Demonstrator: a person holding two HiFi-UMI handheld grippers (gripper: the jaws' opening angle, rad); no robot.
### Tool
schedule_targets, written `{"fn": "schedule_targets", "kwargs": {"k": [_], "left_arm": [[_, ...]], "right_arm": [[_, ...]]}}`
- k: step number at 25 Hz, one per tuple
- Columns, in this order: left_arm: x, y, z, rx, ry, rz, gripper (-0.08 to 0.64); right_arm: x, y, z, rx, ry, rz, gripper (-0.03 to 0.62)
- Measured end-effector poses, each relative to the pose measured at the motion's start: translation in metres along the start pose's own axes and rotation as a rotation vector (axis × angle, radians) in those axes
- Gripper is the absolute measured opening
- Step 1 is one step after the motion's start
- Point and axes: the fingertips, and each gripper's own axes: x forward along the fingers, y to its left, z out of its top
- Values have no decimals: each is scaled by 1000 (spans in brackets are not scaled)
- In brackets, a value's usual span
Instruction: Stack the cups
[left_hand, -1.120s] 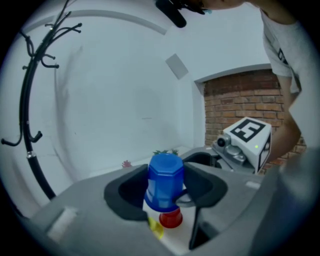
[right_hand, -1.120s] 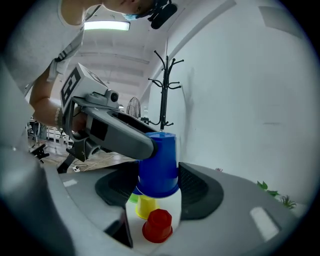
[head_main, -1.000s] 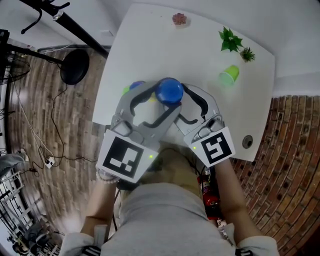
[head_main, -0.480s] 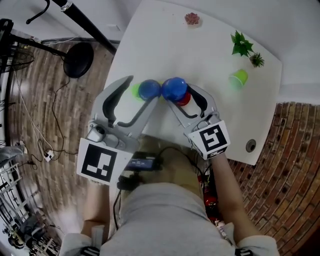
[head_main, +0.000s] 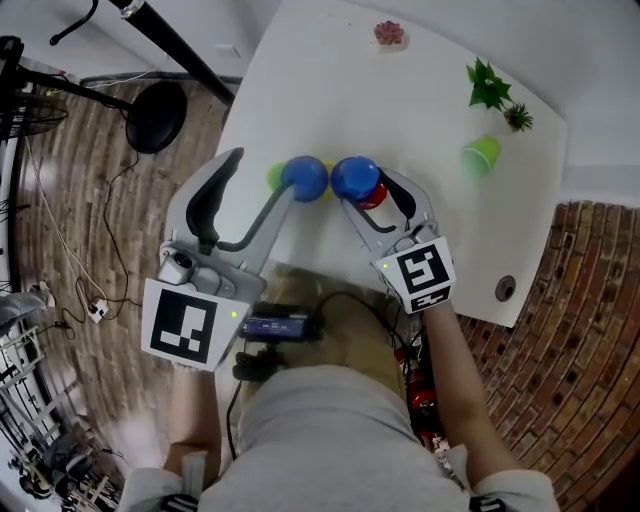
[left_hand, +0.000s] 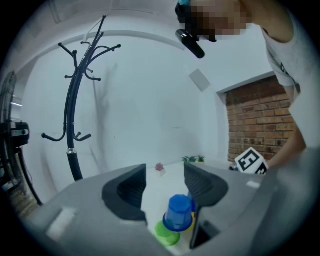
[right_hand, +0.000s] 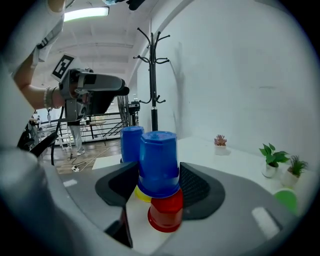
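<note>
In the lower centre of the head view the person wears a pale grey shirt (head_main: 320, 430), and the left gripper (head_main: 262, 172) and right gripper (head_main: 362, 190) are grey plastic with black jaw pads, each bearing a black-and-white marker cube (head_main: 190, 325).

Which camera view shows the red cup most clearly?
The right gripper view: the red cup stands upside down under a blue cup, with most of its side visible. The head view shows only a red sliver of it. The left gripper view does not show it.

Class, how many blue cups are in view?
2. One blue cup is gripped by the right gripper, over the red cup; the second blue cup stands beside it. Others may be nested unseen.
</note>
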Motion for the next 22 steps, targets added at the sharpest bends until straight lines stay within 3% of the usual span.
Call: {"fn": "schedule_targets", "kwargs": {"k": [6, 9, 12, 14, 18, 22], "left_arm": [[1, 4, 1, -10, -14, -9, 233], [4, 6, 9, -29, -71, -12, 229], [2, 15, 6, -29, -64, 9, 208], [2, 19, 5, -28, -55, 18, 205], [5, 21, 2, -26, -47, 26, 196], [7, 21, -2, -28, -39, 34, 193]], "right_arm": [[-7, 8, -1, -33, 26, 13, 250], [-23, 8, 6, -2, 18, -1, 257], [-46, 2, 25, 34, -33, -21, 256], [-64, -16, 33, 75, -52, -51, 256], [-97, -81, 29, 175, 9, -185, 256], [-123, -155, 14, 395, 32, -283, 255]]}}
